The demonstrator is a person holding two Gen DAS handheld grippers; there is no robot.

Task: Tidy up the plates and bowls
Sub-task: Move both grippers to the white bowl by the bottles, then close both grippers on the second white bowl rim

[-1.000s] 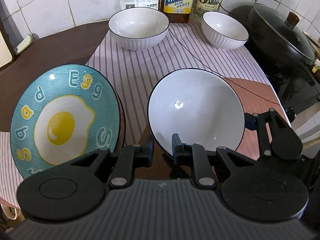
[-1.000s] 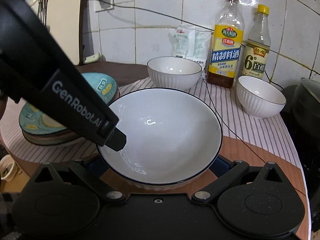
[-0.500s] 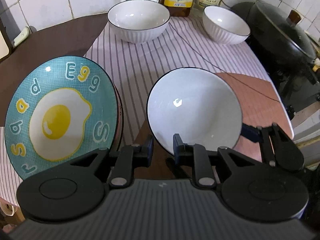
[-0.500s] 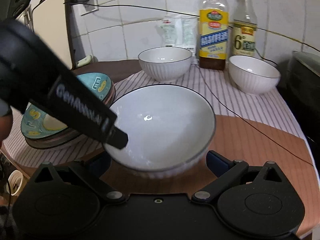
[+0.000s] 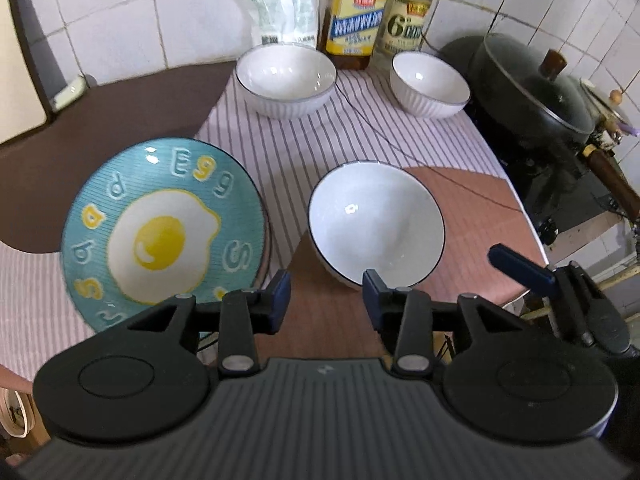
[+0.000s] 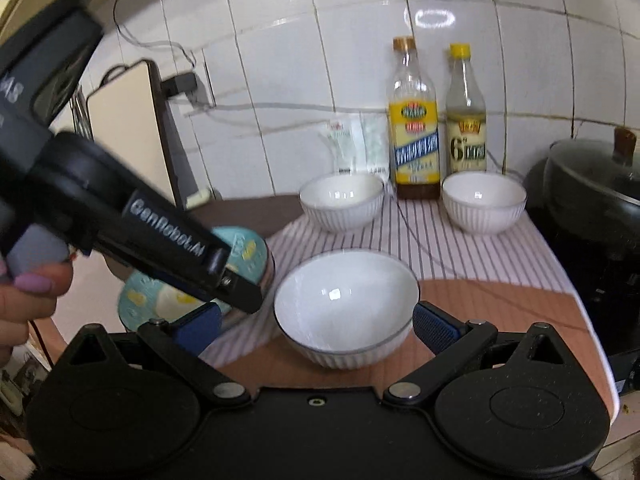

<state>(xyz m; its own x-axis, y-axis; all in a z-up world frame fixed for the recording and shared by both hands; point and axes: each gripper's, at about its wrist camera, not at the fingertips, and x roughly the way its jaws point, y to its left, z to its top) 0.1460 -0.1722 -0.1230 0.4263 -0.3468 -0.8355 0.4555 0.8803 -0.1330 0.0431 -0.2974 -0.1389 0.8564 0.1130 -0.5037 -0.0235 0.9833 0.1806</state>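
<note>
Both the left gripper (image 5: 323,295) and right gripper (image 6: 316,320) gape empty, the left's jaws just widened; the released white bowl (image 5: 376,222) rests at twelve o'clock, ready for stacking.

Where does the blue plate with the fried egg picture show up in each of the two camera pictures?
Left wrist view: the egg plate fills the lower left, left of the near white bowl.
Right wrist view: the same plate sits left of centre, mostly hidden behind the left gripper.
Shared landmark: the yellow-labelled bottle against the tiled wall.
</note>
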